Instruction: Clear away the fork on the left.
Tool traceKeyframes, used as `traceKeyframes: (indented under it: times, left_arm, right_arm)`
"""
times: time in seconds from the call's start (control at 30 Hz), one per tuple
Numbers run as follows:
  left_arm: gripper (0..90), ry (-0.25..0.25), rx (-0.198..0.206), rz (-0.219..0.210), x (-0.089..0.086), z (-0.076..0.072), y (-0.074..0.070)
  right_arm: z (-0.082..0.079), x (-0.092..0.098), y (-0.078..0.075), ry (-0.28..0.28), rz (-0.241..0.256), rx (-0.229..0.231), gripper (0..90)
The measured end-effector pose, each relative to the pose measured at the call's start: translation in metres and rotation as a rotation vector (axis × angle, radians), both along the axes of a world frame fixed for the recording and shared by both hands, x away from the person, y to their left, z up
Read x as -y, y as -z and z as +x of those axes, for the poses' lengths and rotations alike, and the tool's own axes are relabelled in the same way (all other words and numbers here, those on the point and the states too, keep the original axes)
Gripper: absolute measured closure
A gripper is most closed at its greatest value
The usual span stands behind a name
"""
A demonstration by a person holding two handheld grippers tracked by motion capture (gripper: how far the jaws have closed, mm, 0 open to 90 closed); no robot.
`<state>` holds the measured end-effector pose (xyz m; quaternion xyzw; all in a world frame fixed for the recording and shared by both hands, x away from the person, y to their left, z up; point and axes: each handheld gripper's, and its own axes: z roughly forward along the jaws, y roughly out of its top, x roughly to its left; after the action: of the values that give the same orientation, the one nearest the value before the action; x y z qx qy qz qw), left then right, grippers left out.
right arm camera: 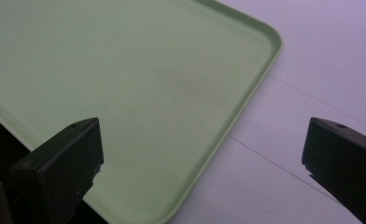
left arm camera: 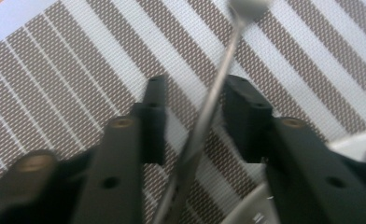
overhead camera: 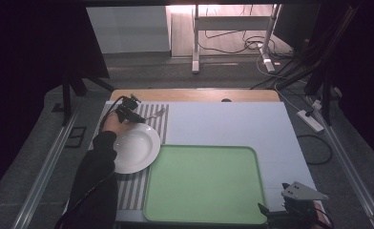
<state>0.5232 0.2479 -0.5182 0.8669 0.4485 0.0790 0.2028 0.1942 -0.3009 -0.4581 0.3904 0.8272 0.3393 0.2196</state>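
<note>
Striped placemat (left arm camera: 78,70), thin silver utensil (left arm camera: 209,107) between open jaws

plate (overhead camera: 135,147) on placemat (overhead camera: 159,119), table's left | fork (overhead camera: 157,113) behind plate | tray (overhead camera: 204,183) right of plate

green tray (overhead camera: 204,183) bare — open passage, white plate (overhead camera: 135,148) and fork (left arm camera: 209,107) crowd striped mat (overhead camera: 159,119)

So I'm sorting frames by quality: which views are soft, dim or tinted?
High view: dark surroundings, bright glare at the top, table evenly lit, white plate sharp. Left gripper view: placemat weave crisp, but the metal utensil between the open jaws and the near jaw bases blur. Right gripper view: green tray soft, tabletop tinted purple.
</note>
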Motion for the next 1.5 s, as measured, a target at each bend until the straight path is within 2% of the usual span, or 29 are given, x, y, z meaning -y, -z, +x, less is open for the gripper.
traceKeyframes:
  times: [0.07, 0.17, 0.23, 0.3, 0.4, 0.57, 0.73, 1.0, 1.3, 1.5]
  left_arm:
    - [77.4, 0.01, -0.008, 0.01, -0.004, -0.001, -0.001]
    - [81.4, 0.03, -0.025, 0.009, -0.006, -0.001, -0.002]
    - [83.7, 0.02, -0.05, -0.004, -0.008, 0.0, -0.003]
    - [83.7, 0.01, -0.069, -0.032, -0.013, 0.001, -0.003]
    - [83.8, -0.012, -0.057, -0.042, -0.019, 0.0, -0.006]
    - [83.8, -0.036, -0.039, -0.026, -0.031, -0.004, -0.018]
    - [83.7, -0.049, -0.038, -0.002, -0.045, -0.01, -0.028]
    - [83.7, -0.052, -0.046, -0.032, -0.061, -0.025, -0.04]
    - [83.7, -0.014, -0.038, -0.095, -0.05, -0.045, -0.042]
    - [83.6, 0.025, -0.028, -0.096, -0.033, -0.058, -0.04]
  right_arm:
    - [0.0, 0.0, 0.0, -0.002, -0.002, 0.0, 0.0]
    - [0.0, -0.001, 0.0, -0.005, -0.005, 0.0, 0.0]
    - [0.0, -0.001, 0.0, -0.004, -0.005, 0.0, 0.0]
    - [0.0, -0.001, 0.0, -0.002, -0.003, 0.0, 0.0]
    - [0.0, -0.001, 0.0, 0.0, -0.004, -0.001, 0.0]
    - [0.0, -0.001, 0.0, 0.002, -0.005, -0.002, 0.0]
    - [0.0, -0.001, 0.0, 0.003, -0.01, -0.003, 0.0]
    - [0.0, -0.001, 0.0, 0.004, -0.012, -0.002, 0.0]
    - [0.0, -0.002, 0.0, 0.003, -0.015, 0.001, 0.0]
    - [0.0, -0.002, 0.0, 0.001, -0.016, 0.003, 0.0]
